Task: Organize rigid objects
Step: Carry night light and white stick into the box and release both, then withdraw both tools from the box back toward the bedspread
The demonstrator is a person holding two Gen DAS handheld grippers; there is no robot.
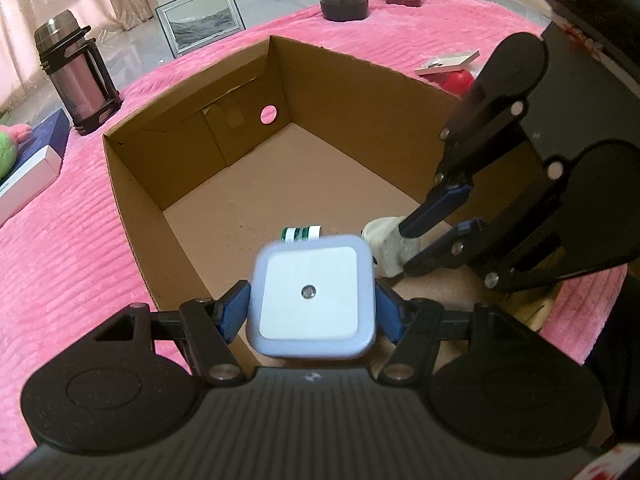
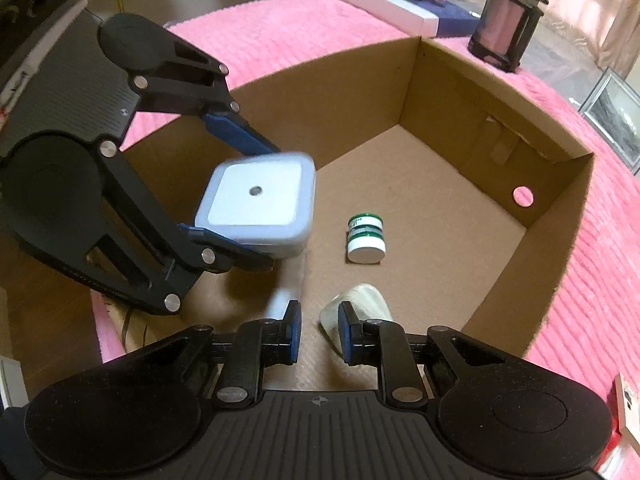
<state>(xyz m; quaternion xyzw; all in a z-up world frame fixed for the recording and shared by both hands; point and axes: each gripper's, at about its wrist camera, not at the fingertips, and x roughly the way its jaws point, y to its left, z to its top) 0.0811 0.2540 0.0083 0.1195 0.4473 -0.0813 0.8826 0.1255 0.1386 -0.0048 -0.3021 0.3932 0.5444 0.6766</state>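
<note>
- The left gripper (image 1: 313, 309) has its blue fingers (image 1: 232, 312) about half apart and pressed on two opposite sides of the square pale blue device (image 1: 312, 300). The grip across the flat sides keeps the device level, with its white face toward the camera.
- The device hangs above the floor of the cardboard box (image 1: 192, 128), near the front corner, so it seems ready to be lowered.
- The right gripper (image 2: 319, 330) is inside the box with nothing between its fingers (image 2: 347, 332). The fingers look narrow but a gap shows between them. One pad rests against the cream white object (image 2: 364, 304), which lies on the box floor.
- A small green and white jar (image 2: 366, 240) lies on its side in the middle of the floor.
- The back half of the floor is free. The walls stand high on all sides, so both grippers probably must leave upward.
- The box sits on a pink cover (image 1: 80, 260).
</note>
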